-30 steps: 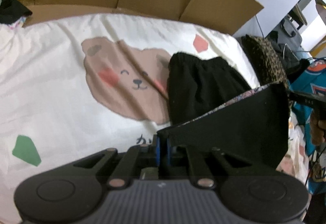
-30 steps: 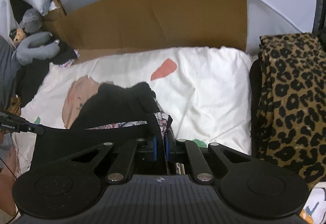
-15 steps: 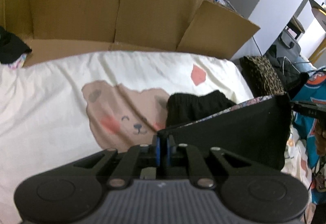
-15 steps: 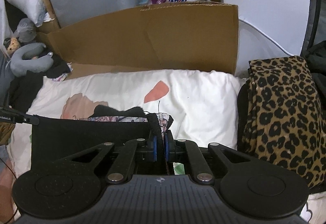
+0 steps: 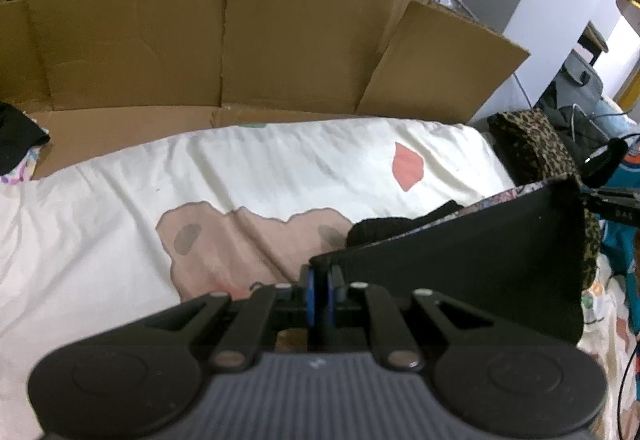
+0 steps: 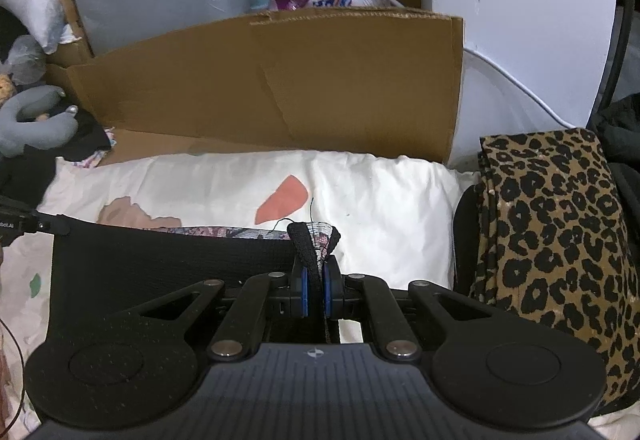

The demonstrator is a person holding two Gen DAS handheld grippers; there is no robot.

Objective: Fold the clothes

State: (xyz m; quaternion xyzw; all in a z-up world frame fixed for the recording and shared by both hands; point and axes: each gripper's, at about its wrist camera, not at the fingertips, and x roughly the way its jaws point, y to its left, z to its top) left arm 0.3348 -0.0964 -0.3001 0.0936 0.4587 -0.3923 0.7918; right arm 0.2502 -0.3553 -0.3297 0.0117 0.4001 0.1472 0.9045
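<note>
Both grippers are clamped on one black garment (image 6: pixel 160 264): the left gripper (image 5: pixel 319 282) pinches one corner, the right gripper (image 6: pixel 316 290) the other, and the cloth hangs stretched between them above the bear-print bedsheet (image 5: pixel 280 175), its far end bunched on the sheet. A patterned lining shows along the top edge. The step in hand looks like carrying a fold over; next, both corners should probably travel forward together and lower evenly. The white lettering on the other gripper in each view is too small to read.
</note>
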